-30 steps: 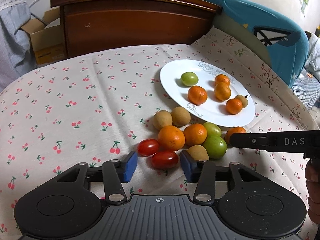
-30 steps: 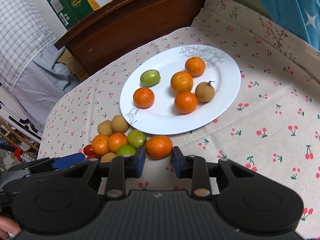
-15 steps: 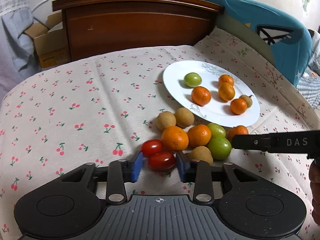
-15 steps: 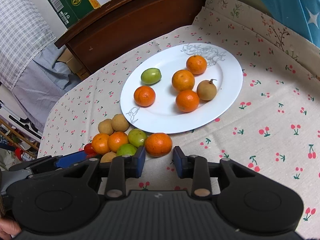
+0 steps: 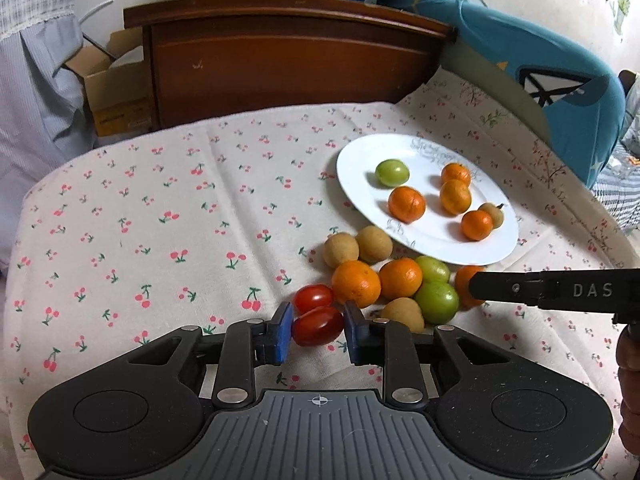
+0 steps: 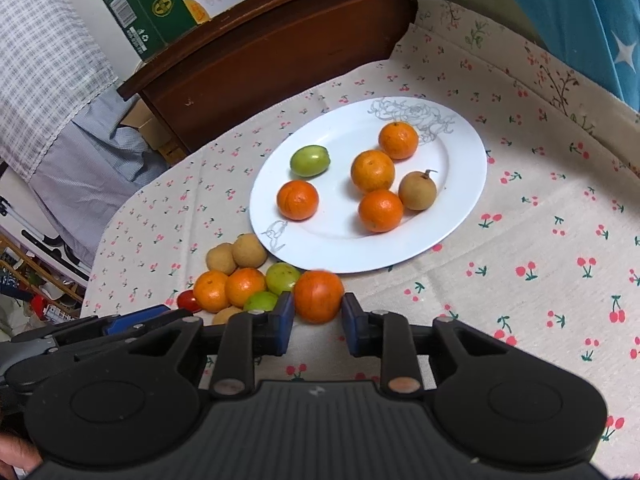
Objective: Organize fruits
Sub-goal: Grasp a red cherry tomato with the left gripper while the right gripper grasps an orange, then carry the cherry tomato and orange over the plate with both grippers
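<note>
My left gripper is low at the near edge of a fruit pile on the cherry-print cloth. Its jaws are closing, and both blue pads touch a red tomato between them. A second tomato lies just behind it. At the pile's right end my right gripper is shut on an orange, right in front of the white plate. In the left wrist view that orange is half hidden by the right gripper's black finger. The plate holds several oranges, a green fruit and a brown longan.
The pile also has two oranges, two green fruits and three brown longans, packed close together. A dark wooden headboard stands behind the cloth, and a blue cushion at the back right. Bare cloth stretches to the left.
The left gripper's jaws have closed in from wide apart onto the red tomato. The right gripper's jaws have narrowed a little onto the orange. The fruit pile has not shifted.
</note>
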